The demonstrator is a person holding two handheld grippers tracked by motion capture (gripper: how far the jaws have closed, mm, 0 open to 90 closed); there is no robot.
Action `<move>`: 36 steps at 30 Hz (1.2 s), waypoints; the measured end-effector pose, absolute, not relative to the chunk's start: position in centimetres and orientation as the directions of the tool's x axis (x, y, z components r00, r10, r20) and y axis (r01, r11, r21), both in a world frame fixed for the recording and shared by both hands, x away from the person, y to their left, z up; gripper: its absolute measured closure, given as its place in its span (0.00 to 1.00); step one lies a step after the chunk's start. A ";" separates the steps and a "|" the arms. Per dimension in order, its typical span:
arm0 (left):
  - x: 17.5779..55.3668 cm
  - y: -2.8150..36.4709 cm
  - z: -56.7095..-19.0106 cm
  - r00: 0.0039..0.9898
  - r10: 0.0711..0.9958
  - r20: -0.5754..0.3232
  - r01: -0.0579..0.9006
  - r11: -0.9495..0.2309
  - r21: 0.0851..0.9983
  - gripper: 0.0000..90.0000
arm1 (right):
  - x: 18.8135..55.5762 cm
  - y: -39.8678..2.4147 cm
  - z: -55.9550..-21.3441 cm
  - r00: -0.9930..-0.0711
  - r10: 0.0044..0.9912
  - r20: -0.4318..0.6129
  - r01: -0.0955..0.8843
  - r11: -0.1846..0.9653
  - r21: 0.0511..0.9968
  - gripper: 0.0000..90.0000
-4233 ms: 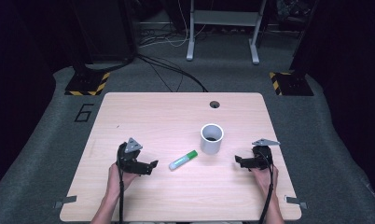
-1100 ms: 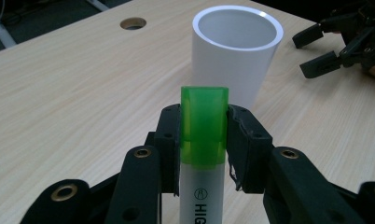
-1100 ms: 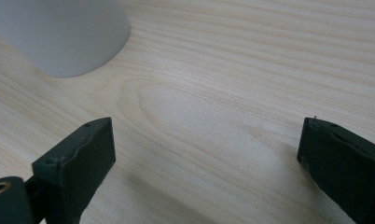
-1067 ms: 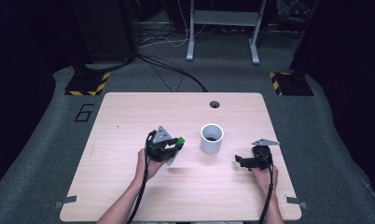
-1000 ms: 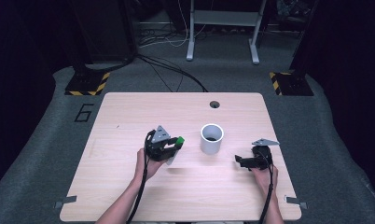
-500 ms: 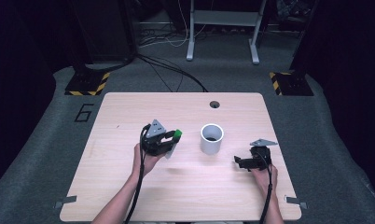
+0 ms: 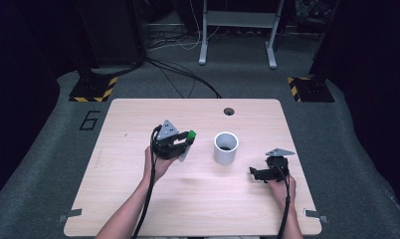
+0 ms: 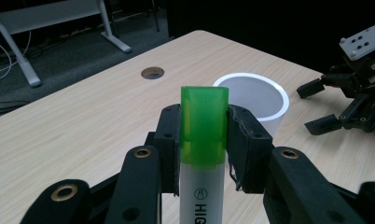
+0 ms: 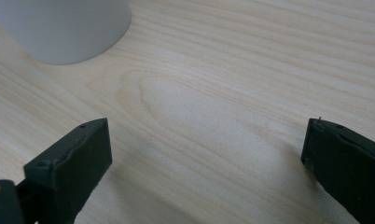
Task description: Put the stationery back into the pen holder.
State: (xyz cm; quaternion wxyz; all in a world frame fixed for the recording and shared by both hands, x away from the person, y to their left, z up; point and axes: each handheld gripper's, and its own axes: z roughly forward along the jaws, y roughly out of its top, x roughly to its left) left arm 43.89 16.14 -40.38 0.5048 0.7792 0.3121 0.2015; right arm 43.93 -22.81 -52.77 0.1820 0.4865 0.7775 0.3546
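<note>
Clamped in my left gripper (image 8: 202, 140) is a highlighter (image 8: 203, 154), its green cap (image 8: 204, 123) pinched between the two black jaws and pointing forward, its white barrel running back down toward my hand. In the high view that left gripper (image 7: 180, 144) hangs above the wooden table (image 7: 138, 209), just to the left of the white cup (image 7: 226, 148), with the highlighter (image 7: 187, 142) lifted clear of the wood. Looking along the jaws, the cup (image 8: 258, 99) stands close ahead and a little to the right, its open mouth facing up and apart from the cap. My right gripper (image 7: 260, 173) sits low near the table on the other side of the cup, its jaws spread wide with nothing but bare wood between them; from its own view the cup's wall (image 9: 64, 28) is just beyond the upper left. I judge the pick-up done and the carry to the cup in hand. The next move calls for bringing the highlighter over the rim, tipping it so one end points down into the mouth, and loosening the jaws only once that end is inside. Since the cup looks light, a knock against its rim could tip it, so I would come in from above rather than from the side.
</note>
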 end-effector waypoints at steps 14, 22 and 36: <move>44.9 15.3 -38.6 0.720 0.694 0.018 0.237 -0.271 0.933 0.75 | 43.9 -22.7 -52.8 -0.459 0.887 0.054 0.623 0.278 0.731 0.02; 45.6 14.4 -37.9 0.722 0.692 0.024 0.220 -0.262 0.940 0.75 | 43.9 -22.6 -52.8 -0.459 0.888 0.037 0.626 0.293 0.723 0.02; 46.9 13.0 -37.0 0.730 0.684 0.016 0.201 -0.236 0.951 0.75 | 43.9 -22.4 -52.8 -0.465 0.885 0.008 0.620 0.319 0.717 0.02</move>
